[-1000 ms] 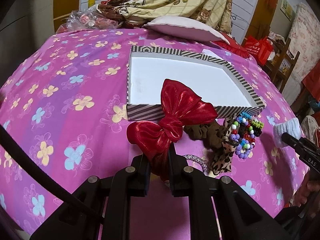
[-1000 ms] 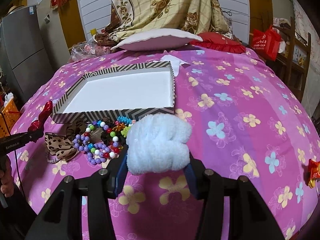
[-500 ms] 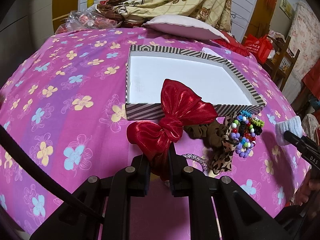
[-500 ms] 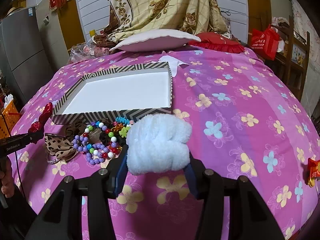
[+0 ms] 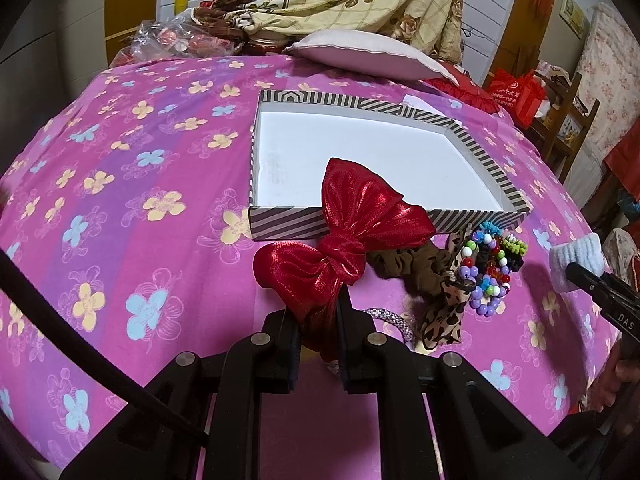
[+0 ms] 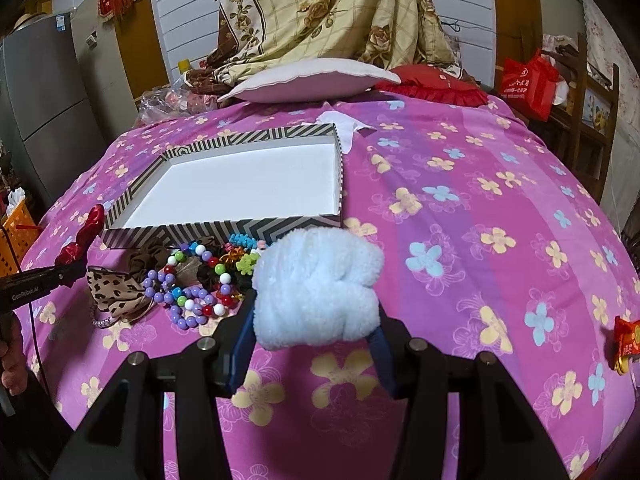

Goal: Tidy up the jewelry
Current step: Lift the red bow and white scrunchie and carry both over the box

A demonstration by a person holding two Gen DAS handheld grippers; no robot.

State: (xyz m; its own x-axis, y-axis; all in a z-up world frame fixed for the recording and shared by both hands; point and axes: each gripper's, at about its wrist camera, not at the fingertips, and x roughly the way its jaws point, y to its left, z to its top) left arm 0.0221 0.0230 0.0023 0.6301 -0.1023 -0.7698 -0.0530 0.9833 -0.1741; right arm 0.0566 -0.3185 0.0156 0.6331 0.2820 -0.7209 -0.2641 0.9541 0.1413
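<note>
My left gripper (image 5: pixel 317 320) is shut on a shiny red bow (image 5: pixel 352 240) and holds it above the bed, just in front of the striped box (image 5: pixel 288 224), whose white inside holds nothing. My right gripper (image 6: pixel 314 320) is shut on a fluffy white scrunchie (image 6: pixel 318 288), to the right of the box's front corner (image 6: pixel 280 226). On the bed between them lie beaded bracelets (image 6: pixel 192 292), a leopard-print bow (image 6: pixel 114 288), a brown scrunchie (image 5: pixel 412 266) and a sparkly band (image 5: pixel 390 318). The left gripper with the red bow (image 6: pixel 82 236) shows at the left of the right wrist view.
The pink flowered bedspread (image 5: pixel 140 208) covers the whole bed. A white pillow (image 6: pixel 308 84), a red cushion (image 6: pixel 436 86) and a draped floral blanket (image 6: pixel 320 12) lie at the back. A red-and-gold packet (image 6: pixel 626 342) lies at the right edge.
Both grippers have risen and edged slightly forward toward the box, each still holding its item. The pile on the bed has not moved.
</note>
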